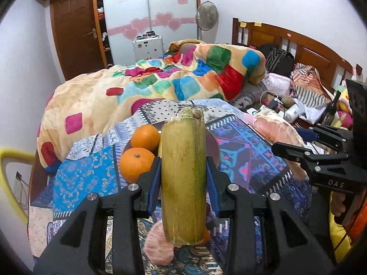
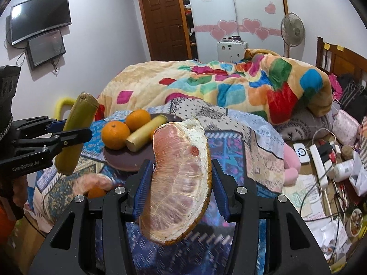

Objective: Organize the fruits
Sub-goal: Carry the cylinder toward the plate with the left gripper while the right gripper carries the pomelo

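Note:
My left gripper (image 1: 183, 176) is shut on a yellow-green sugarcane piece (image 1: 183, 174), held upright above the patterned bedcloth; it also shows in the right wrist view (image 2: 75, 133). My right gripper (image 2: 181, 183) is shut on a pink pomelo wedge (image 2: 181, 183) with white pith. A dark round plate (image 2: 128, 160) ahead holds two oranges (image 2: 115, 135) and a second sugarcane piece (image 2: 146, 135). The oranges (image 1: 137, 160) sit just left of my held cane. Another pomelo piece (image 1: 158, 245) and an orange (image 2: 96, 192) lie on the cloth below.
A colourful blanket (image 2: 229, 87) is heaped on the bed behind the plate. A pink pillow (image 1: 277, 135) lies to the right. A power strip, cables and bottles (image 2: 325, 160) clutter the right side. A fan (image 2: 292, 32) and wardrobe stand at the back.

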A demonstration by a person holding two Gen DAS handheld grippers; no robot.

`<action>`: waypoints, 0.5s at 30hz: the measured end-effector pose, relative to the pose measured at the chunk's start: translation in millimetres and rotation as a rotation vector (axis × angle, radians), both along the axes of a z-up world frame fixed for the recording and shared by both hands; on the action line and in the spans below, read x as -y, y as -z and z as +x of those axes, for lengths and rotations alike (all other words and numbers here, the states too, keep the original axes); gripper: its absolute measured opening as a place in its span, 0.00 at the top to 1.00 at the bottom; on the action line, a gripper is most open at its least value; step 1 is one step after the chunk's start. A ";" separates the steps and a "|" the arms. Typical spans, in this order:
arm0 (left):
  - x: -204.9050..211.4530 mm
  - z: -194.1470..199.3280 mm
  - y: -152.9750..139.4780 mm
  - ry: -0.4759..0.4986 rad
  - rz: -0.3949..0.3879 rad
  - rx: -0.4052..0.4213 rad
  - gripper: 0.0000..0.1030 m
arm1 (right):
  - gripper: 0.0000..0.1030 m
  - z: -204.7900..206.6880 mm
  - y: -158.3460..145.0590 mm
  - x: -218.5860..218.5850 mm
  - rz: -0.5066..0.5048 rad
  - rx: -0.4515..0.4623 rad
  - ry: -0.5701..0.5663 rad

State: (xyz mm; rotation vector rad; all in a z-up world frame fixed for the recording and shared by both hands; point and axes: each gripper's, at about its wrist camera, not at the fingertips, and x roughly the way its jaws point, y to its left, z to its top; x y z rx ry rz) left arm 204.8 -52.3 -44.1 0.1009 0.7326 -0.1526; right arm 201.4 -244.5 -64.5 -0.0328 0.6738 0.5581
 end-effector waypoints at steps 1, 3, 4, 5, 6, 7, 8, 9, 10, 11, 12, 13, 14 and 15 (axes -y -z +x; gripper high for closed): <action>-2.7 3.4 0.1 -0.004 -0.004 0.000 0.64 | 0.55 1.8 -0.4 -2.7 0.001 0.002 -0.002; -6.6 8.7 1.2 -0.010 -0.007 -0.002 0.64 | 0.55 7.6 -0.7 -10.1 0.003 0.004 -0.008; -8.7 13.2 2.5 -0.010 -0.010 -0.005 0.64 | 0.55 9.8 -0.7 -13.4 0.004 0.004 -0.009; -10.1 17.3 4.2 -0.009 -0.010 -0.009 0.64 | 0.55 12.3 -0.9 -17.4 0.004 0.004 -0.013; -11.2 21.3 5.8 -0.009 -0.010 -0.012 0.64 | 0.55 15.9 -0.6 -21.7 0.004 0.005 -0.016; -11.8 25.9 7.6 -0.008 -0.010 -0.016 0.64 | 0.55 19.5 0.0 -26.1 0.001 0.006 -0.019; -12.6 29.5 9.4 -0.006 -0.010 -0.020 0.64 | 0.55 21.1 0.1 -27.9 0.001 0.006 -0.021; -13.2 32.5 11.0 -0.004 -0.010 -0.024 0.64 | 0.55 24.6 1.2 -31.9 -0.001 0.005 -0.022; -13.3 37.6 12.8 0.000 -0.010 -0.028 0.64 | 0.55 28.2 2.6 -35.7 -0.003 0.003 -0.024; -13.1 39.8 14.0 0.004 -0.011 -0.031 0.64 | 0.55 31.6 3.6 -38.6 -0.004 0.000 -0.027; -12.9 45.3 16.0 0.009 -0.011 -0.035 0.64 | 0.55 34.0 4.7 -41.1 -0.006 -0.002 -0.029; -12.1 47.8 18.1 0.011 -0.009 -0.038 0.64 | 0.55 37.6 6.9 -45.0 -0.012 -0.004 -0.031; -12.2 51.9 20.2 0.011 -0.008 -0.041 0.64 | 0.55 39.4 8.3 -46.7 -0.016 -0.006 -0.031; -12.7 55.4 22.3 0.012 -0.009 -0.044 0.64 | 0.55 42.9 10.6 -50.3 -0.023 -0.007 -0.029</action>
